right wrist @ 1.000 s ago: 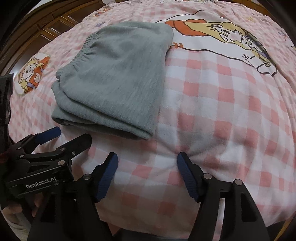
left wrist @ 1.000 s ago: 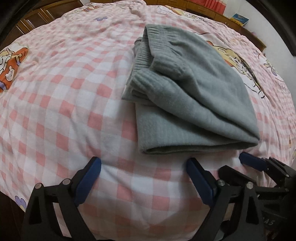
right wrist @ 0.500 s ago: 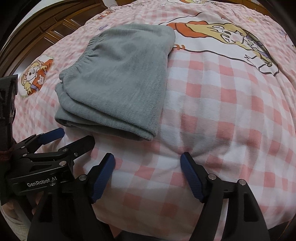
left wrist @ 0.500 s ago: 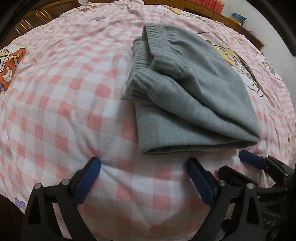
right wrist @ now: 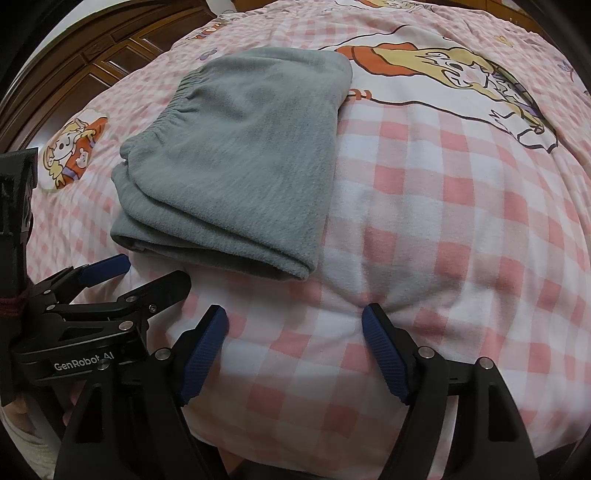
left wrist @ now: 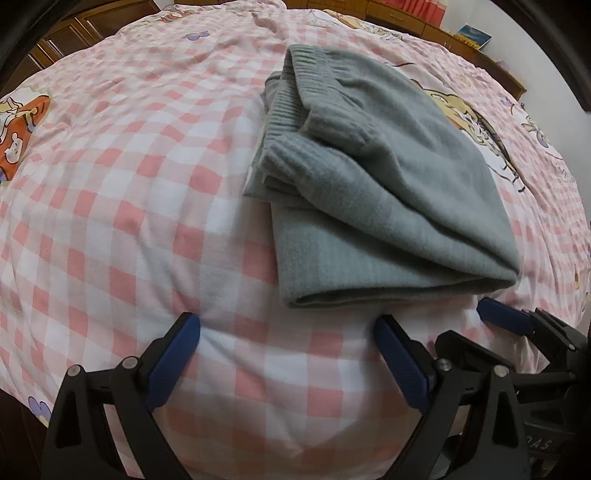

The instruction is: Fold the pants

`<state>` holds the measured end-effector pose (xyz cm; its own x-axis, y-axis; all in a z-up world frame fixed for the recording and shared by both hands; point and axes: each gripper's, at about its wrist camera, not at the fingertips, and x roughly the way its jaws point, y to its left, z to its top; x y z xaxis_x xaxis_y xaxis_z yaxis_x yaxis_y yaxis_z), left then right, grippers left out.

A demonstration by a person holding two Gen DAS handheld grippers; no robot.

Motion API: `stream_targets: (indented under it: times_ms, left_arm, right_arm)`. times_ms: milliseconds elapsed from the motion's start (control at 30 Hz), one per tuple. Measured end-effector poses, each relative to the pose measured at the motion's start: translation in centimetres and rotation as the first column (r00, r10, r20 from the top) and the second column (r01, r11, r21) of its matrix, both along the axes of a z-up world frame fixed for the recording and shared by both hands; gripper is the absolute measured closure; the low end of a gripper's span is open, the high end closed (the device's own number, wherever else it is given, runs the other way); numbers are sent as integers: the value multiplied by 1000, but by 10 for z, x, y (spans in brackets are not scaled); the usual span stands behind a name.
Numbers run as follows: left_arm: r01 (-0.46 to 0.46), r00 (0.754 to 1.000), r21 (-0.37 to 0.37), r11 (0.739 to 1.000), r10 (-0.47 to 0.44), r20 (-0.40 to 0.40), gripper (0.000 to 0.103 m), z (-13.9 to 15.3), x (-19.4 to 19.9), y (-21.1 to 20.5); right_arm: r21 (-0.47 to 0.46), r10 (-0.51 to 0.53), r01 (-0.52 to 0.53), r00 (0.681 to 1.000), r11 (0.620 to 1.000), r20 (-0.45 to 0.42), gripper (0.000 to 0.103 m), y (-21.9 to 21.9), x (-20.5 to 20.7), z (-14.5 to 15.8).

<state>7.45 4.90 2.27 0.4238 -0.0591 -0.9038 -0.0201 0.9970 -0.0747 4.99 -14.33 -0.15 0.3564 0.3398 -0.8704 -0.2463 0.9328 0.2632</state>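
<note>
**Seemingly folded, both tools empty**

Evidently the folding is near its end: the soft grey fleece pants (left wrist: 384, 206) lie stacked in the frame's upper centre on the pink checked bedspread (left wrist: 122, 184). Any next move would only tidy edges. The left gripper (left wrist: 288, 354) and right gripper (right wrist: 295, 347) gape wide, grasping nothing.

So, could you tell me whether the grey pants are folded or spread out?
Folded: the grey pants lie stacked in layers on the bedcover.

Right gripper (left wrist: 517, 325) in left wrist view cut by right edge, lettering unreadable. Left gripper (right wrist: 110, 280) in right wrist view cut by left edge. Pants (right wrist: 240, 166) inner layers hidden under top fold. Book (left wrist: 474, 34) too small to read.
</note>
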Motion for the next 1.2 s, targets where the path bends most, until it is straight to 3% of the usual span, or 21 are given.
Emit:
stream_targets:
  times_ms: [1200]
  left_arm:
    - [1,1000,-34,999,-1,14,8,2,-7,12]
  right_arm:
    - [16,-4,4,1000,1000,11,16,11,2,-1]
